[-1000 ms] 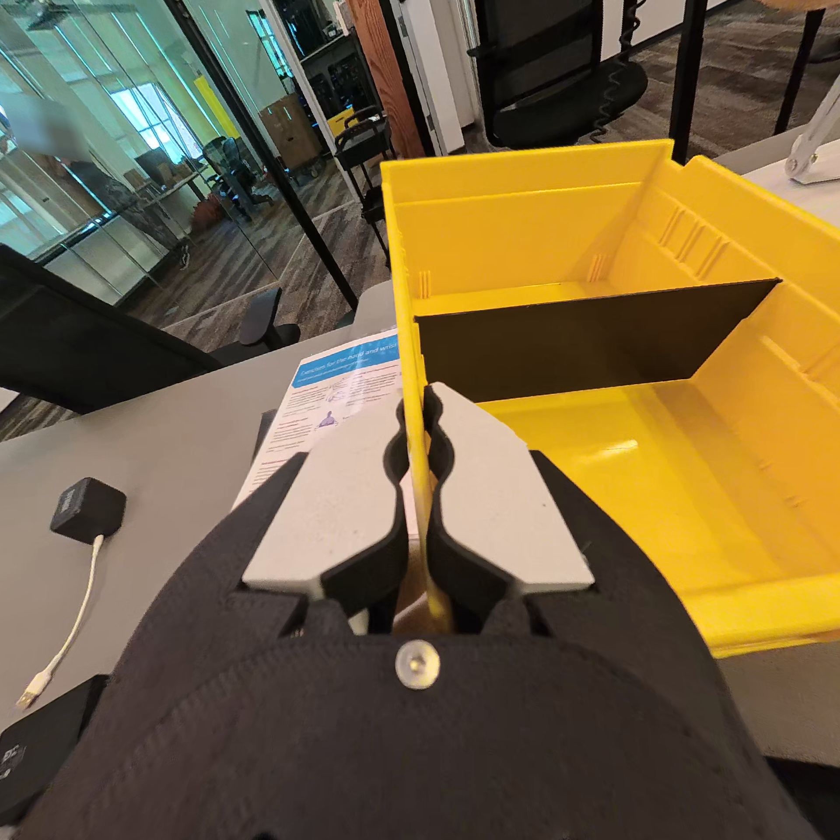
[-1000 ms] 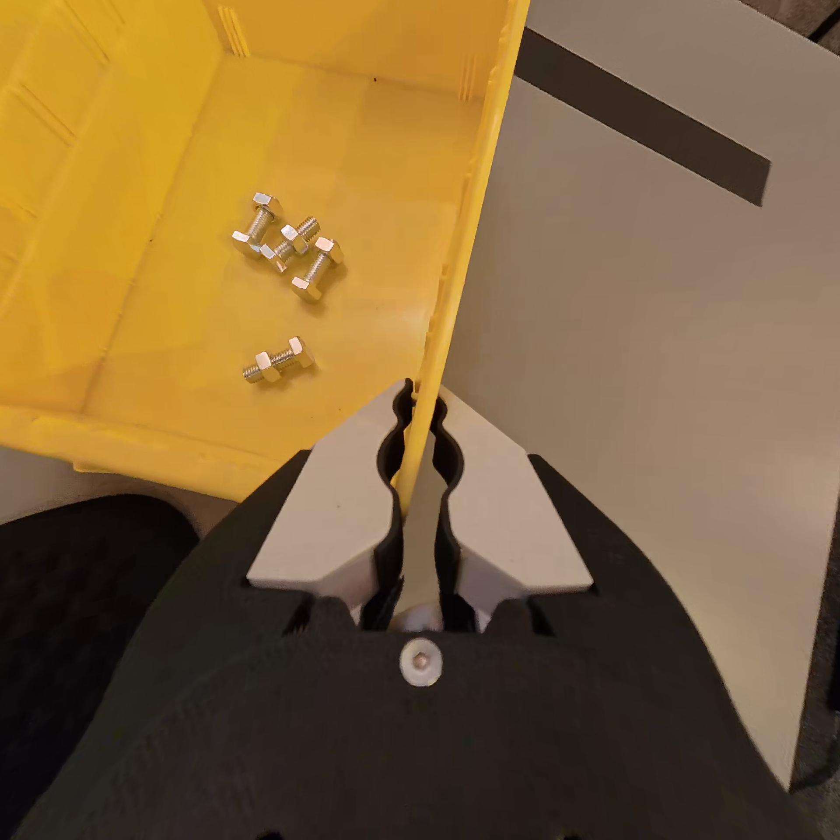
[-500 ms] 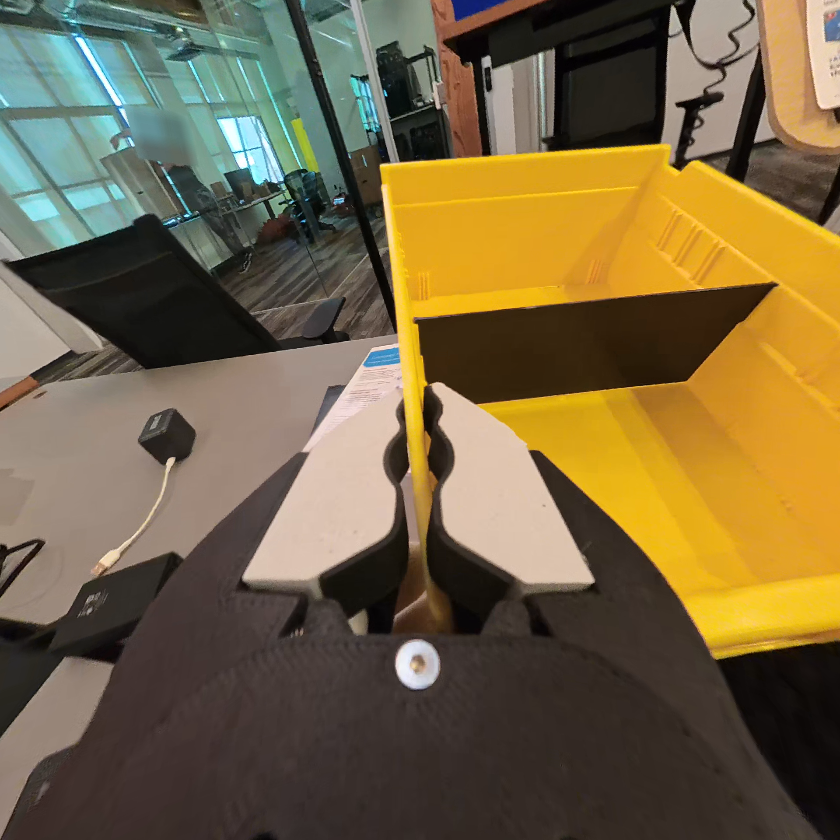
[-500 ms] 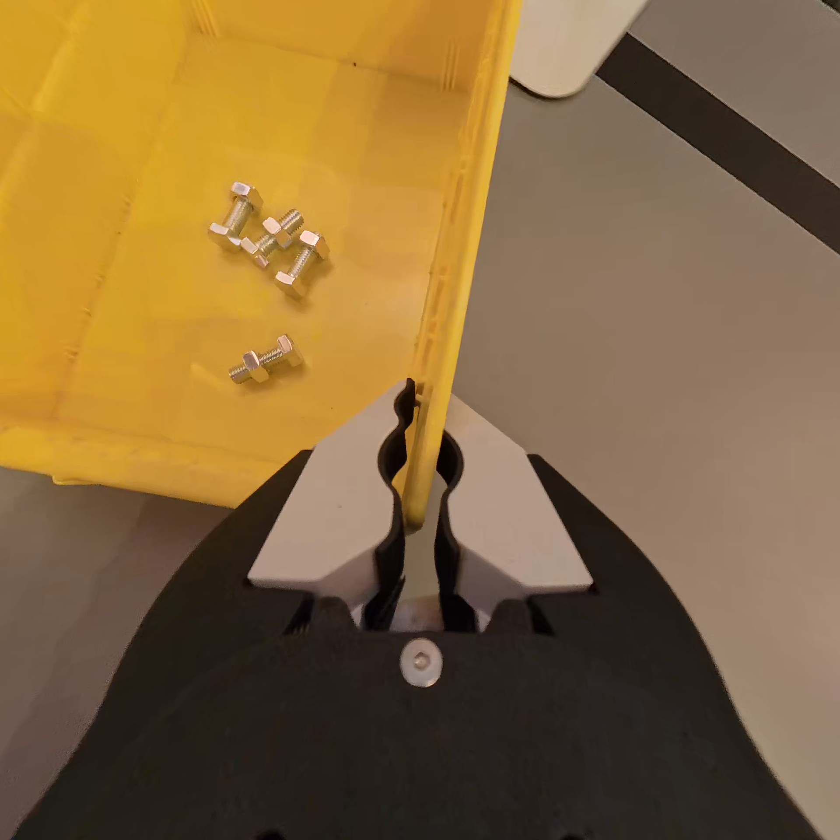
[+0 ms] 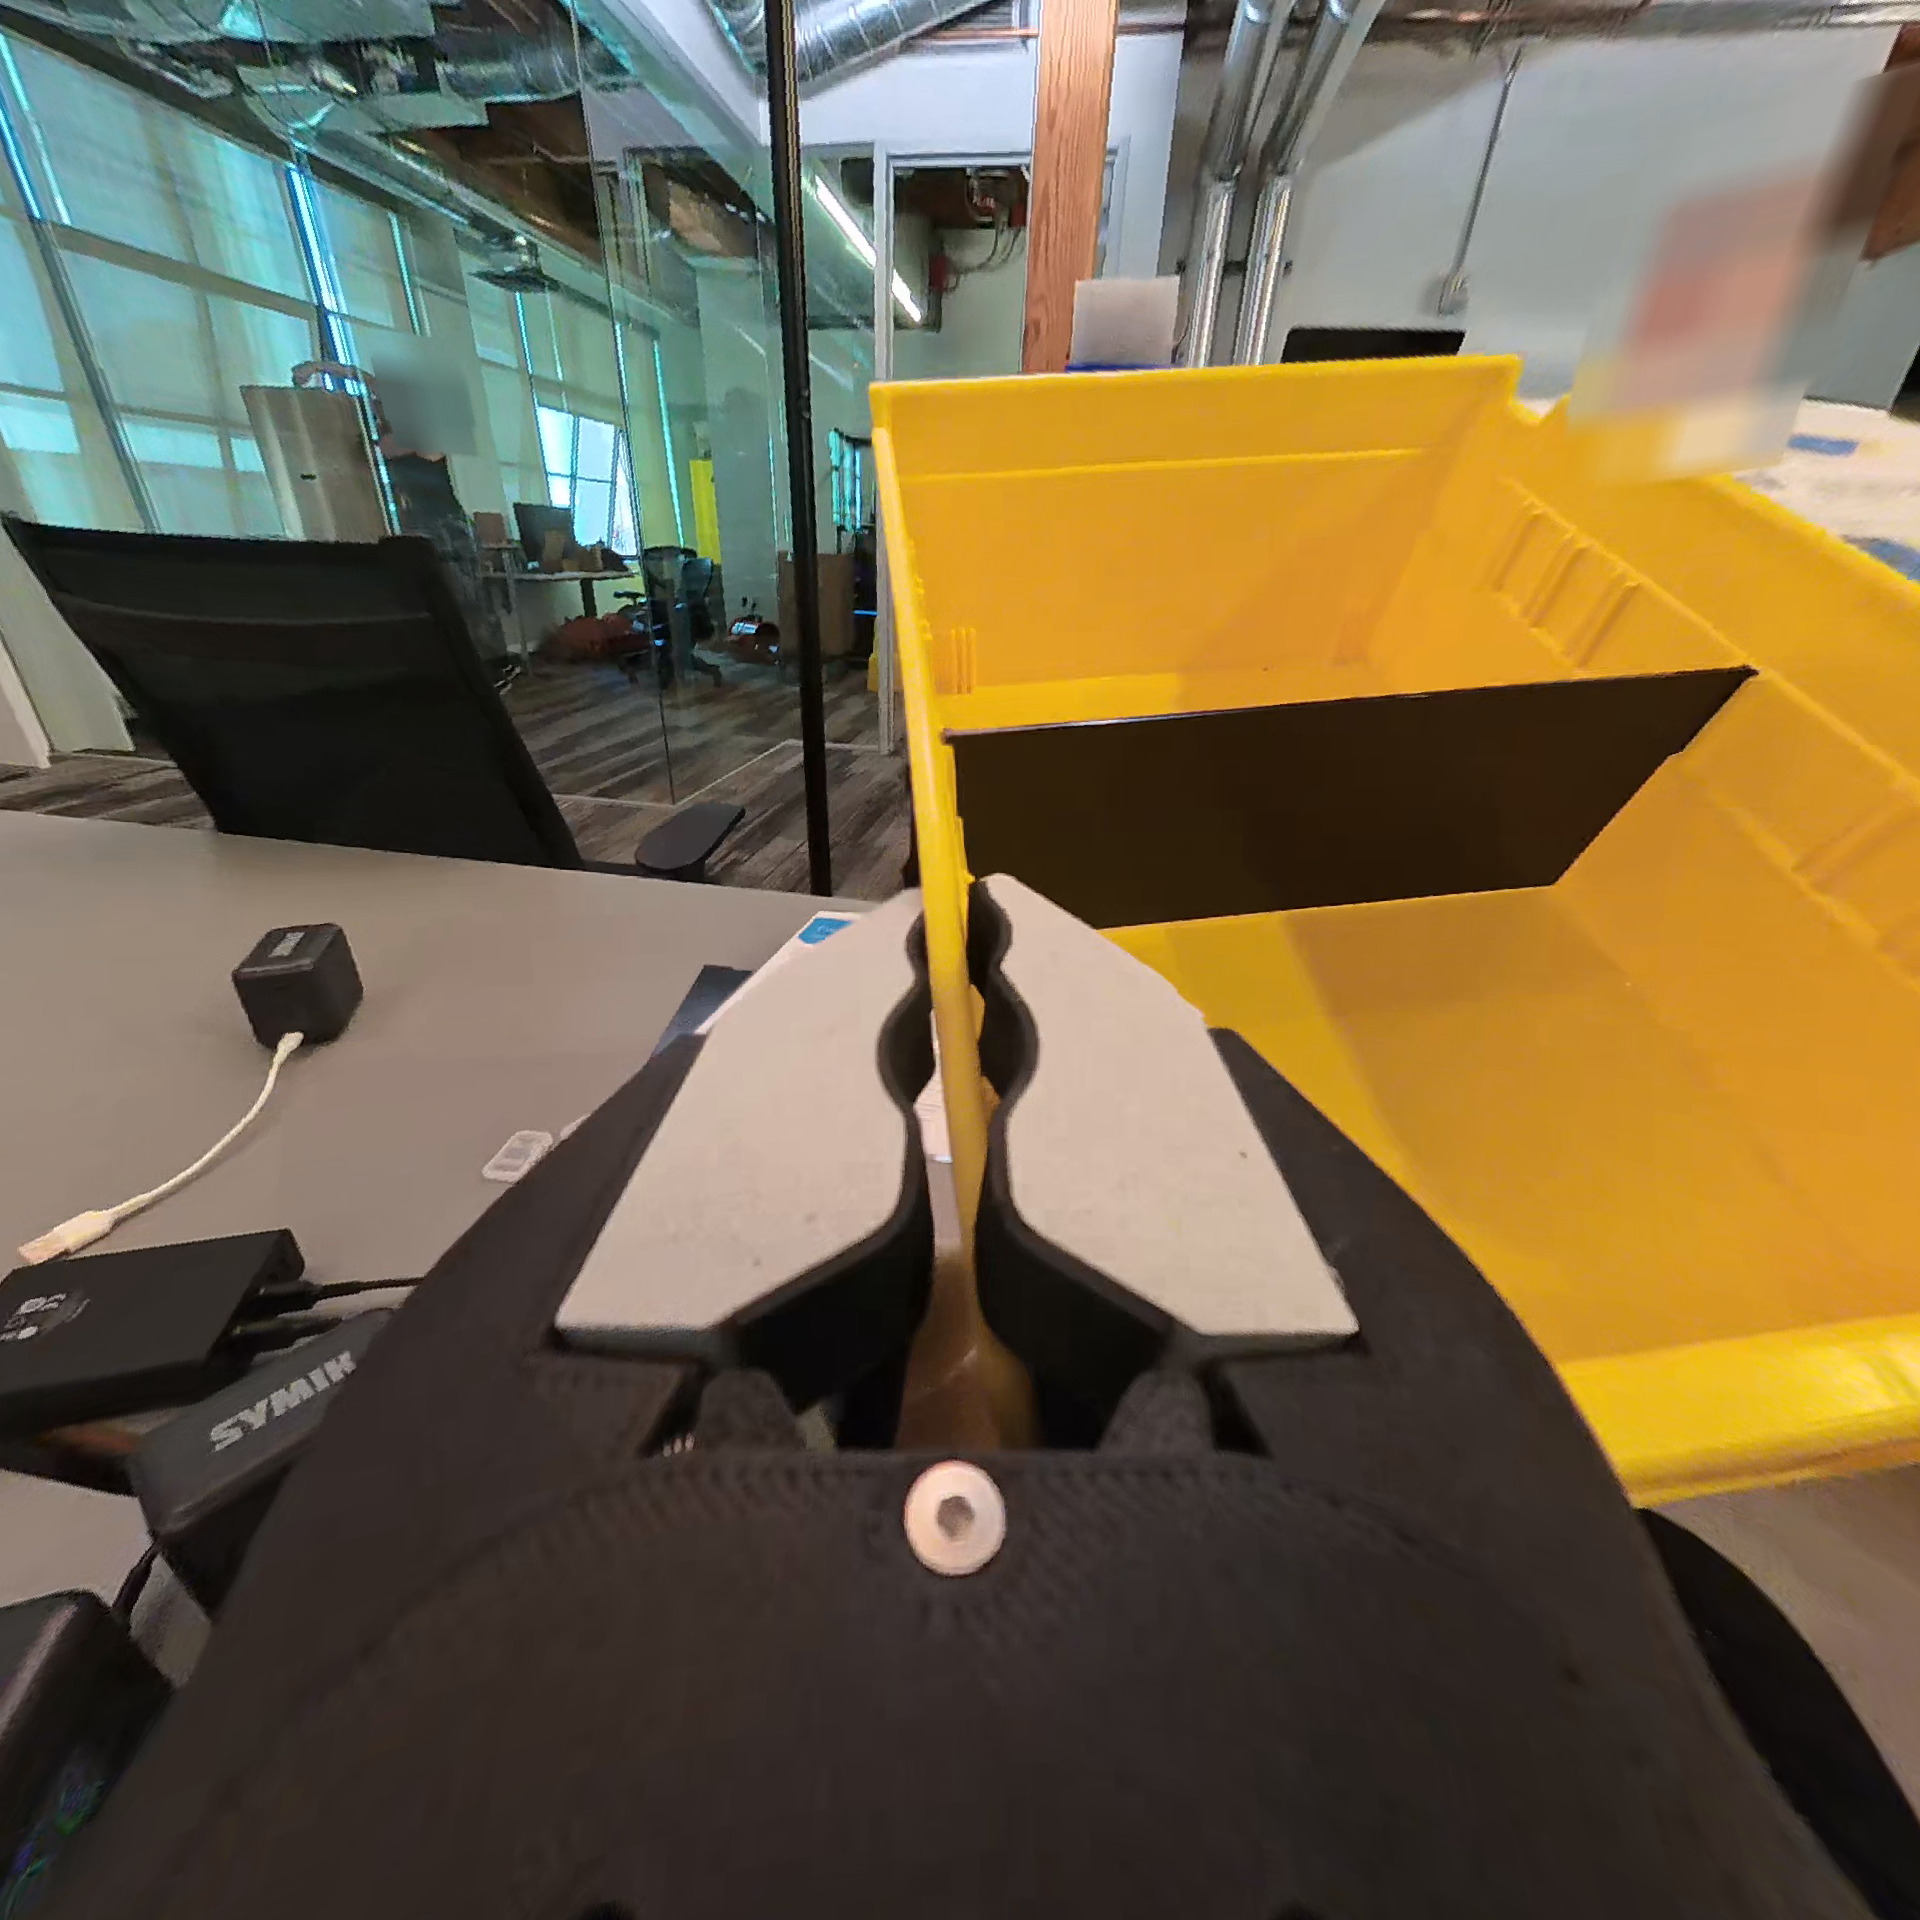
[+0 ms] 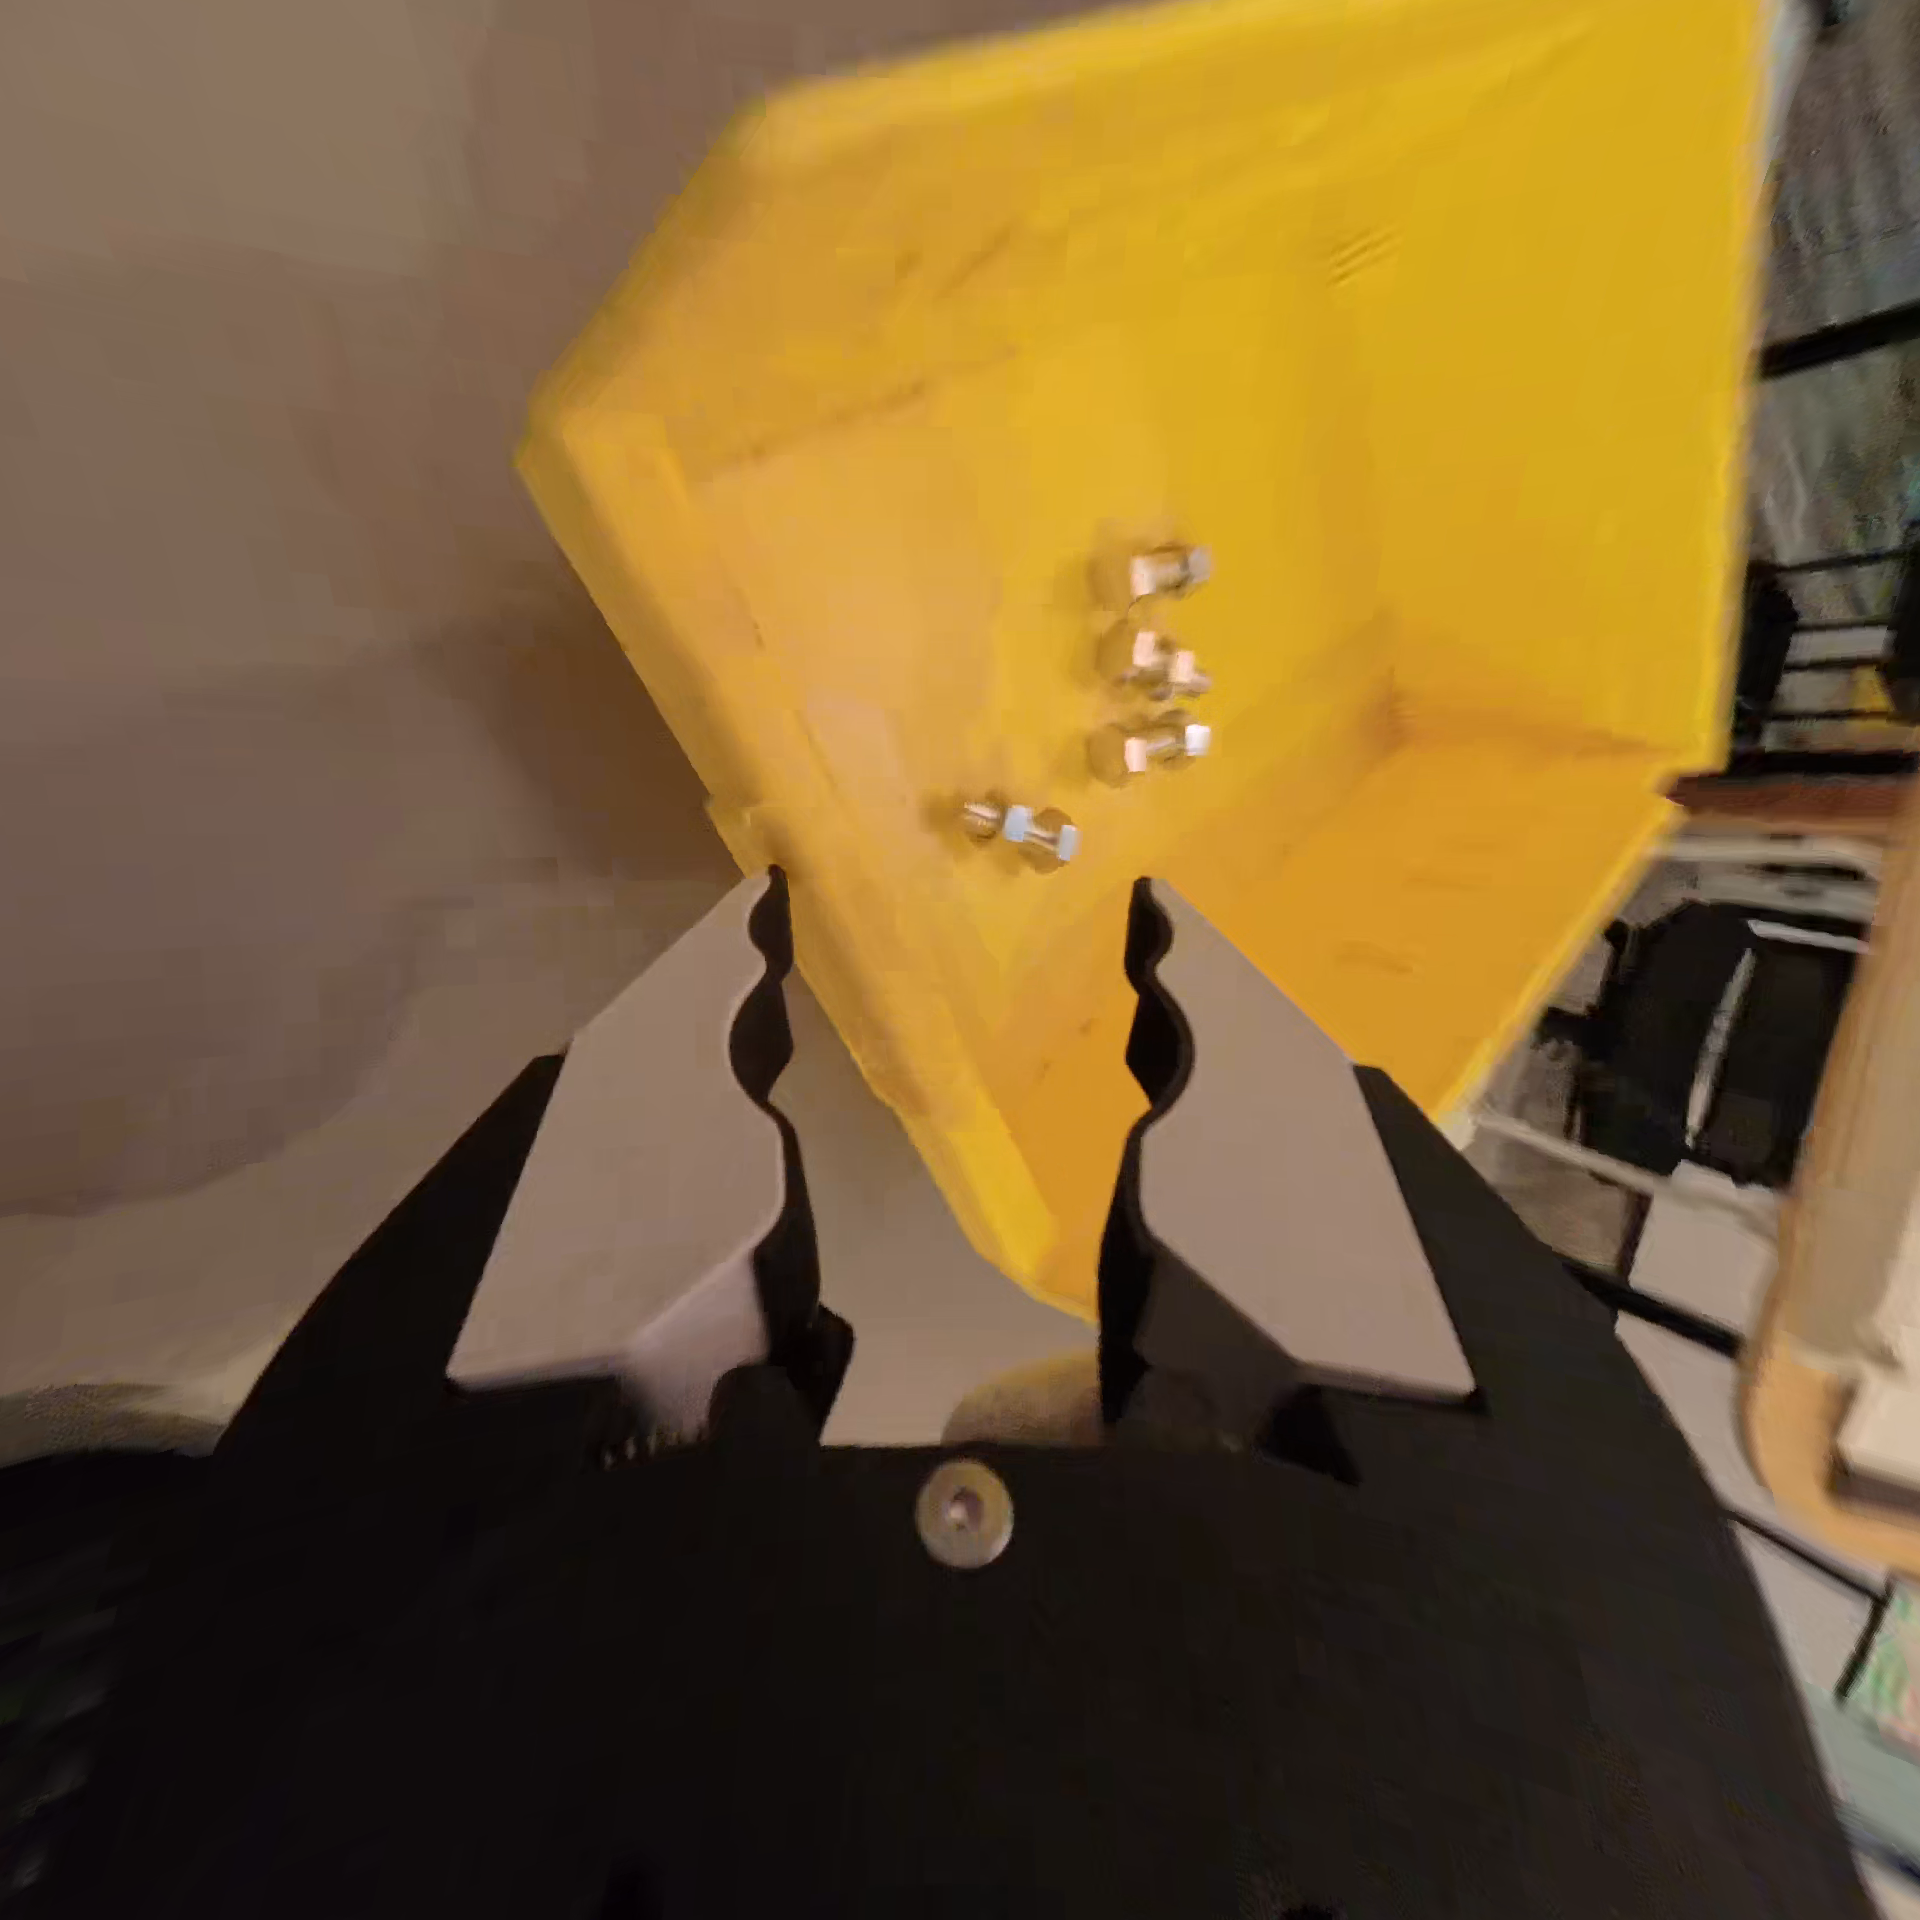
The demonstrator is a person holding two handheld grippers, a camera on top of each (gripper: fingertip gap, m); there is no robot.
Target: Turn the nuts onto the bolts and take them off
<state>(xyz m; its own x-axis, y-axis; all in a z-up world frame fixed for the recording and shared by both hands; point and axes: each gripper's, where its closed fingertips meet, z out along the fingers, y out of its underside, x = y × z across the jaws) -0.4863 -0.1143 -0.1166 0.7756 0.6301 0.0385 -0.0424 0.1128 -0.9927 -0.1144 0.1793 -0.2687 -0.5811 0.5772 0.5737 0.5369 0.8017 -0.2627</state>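
A yellow plastic bin [image 5: 1195, 582] with a black divider [image 5: 1320, 800] fills the left wrist view. My left gripper [image 5: 948, 904] is shut on the bin's left side wall. In the blurred right wrist view the bin [image 6: 1299, 312] is tilted, and several silver bolts with nuts [image 6: 1143, 686] lie on its floor, one apart from the others [image 6: 1023, 831]. My right gripper [image 6: 956, 883] is open, its jaws on either side of the bin's near corner without gripping it.
A grey table [image 5: 468, 987] holds a small black cube charger with a white cable [image 5: 296, 982], black boxes [image 5: 135, 1320] and a paper sheet [image 5: 821, 935] to the bin's left. A black office chair [image 5: 312, 686] stands behind the table. Shelving shows at right [image 6: 1766, 987].
My right gripper has opened and let go of the bin's right wall, and its view has swung round with motion blur. My left gripper still grips the wall; its view has tilted upward.
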